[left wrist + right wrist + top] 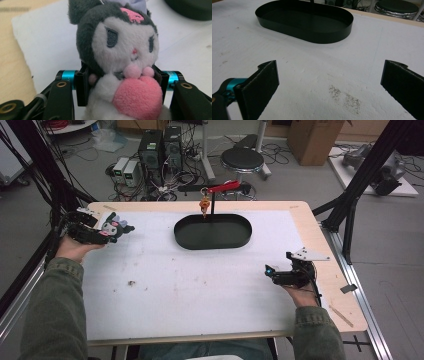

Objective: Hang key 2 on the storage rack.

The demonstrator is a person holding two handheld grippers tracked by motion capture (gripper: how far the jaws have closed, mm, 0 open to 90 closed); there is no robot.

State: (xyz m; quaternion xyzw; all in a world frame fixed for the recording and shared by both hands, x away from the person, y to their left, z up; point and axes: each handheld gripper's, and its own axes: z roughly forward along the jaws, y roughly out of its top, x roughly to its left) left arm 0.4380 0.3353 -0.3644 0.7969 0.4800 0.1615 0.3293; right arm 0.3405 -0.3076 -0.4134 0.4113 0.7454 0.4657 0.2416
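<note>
The left gripper [102, 231] sits near the far left corner of the surface [200, 290], close to the left edge, and its jaws are clamped on a plush toy [116, 226], a dark grey and white doll with a pink heart at its front. In the left gripper view the two black jaws press into the toy [120, 62] from both sides at its neck and shoulders, and the head stands upright above them. The toy appears lifted off the white mat rather than resting on it. The right gripper [274, 273] rests near the right edge, well apart from the toy, and its jaws stand wide apart with nothing between them; the right gripper view shows bare mat [324, 75] between them. A black oval tray [212, 231] lies at the far middle of the surface, between the two grippers and well apart from each, with a thin stand [212, 202] rising behind it, a red arm on top and a small orange charm [204, 204] hanging from it. A wide stretch of white mat lies open in front of the tray, with a small speck of debris [132, 283] at its left.
</note>
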